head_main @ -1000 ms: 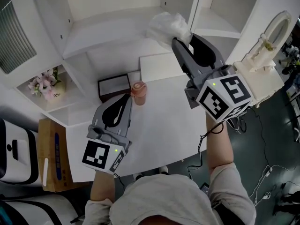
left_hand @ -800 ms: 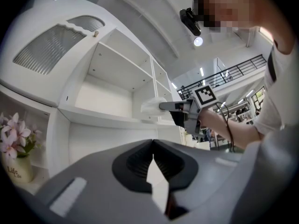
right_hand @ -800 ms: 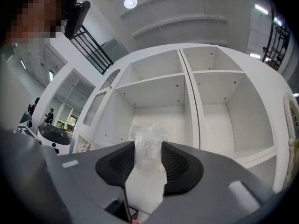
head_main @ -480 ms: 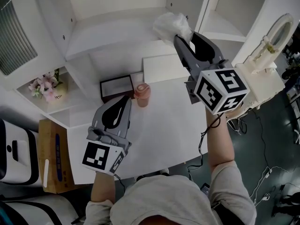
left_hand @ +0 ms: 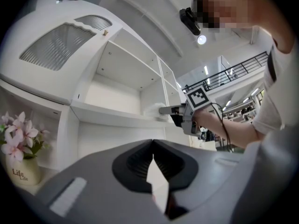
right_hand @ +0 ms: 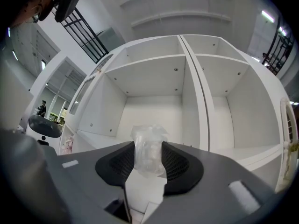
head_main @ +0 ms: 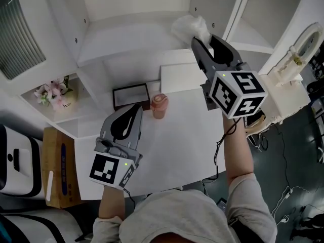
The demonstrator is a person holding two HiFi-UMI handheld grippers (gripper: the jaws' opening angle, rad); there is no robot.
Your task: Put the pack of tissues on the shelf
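Observation:
A pack of tissues in clear crinkled plastic is clamped between the pads of my right gripper. It hangs in the air in front of the white shelf unit, level with an upper board. The right gripper view has the pack upright between the jaws of the right gripper, with an open shelf compartment straight ahead. My left gripper hovers low over the white table, jaws touching at the tips and holding nothing. In the left gripper view, past the left gripper, the pack meets the shelf's edge.
A pink cup and a dark-framed box stand at the table's far edge by the left gripper. A flat white box lies below the right gripper. Pink flowers in a vase sit in a lower cubby. A cardboard box stands left.
The right gripper has carried the pack leftwards and closer to the shelf opening. The left gripper has drifted slightly left, away from the cup. Both grips look unchanged.

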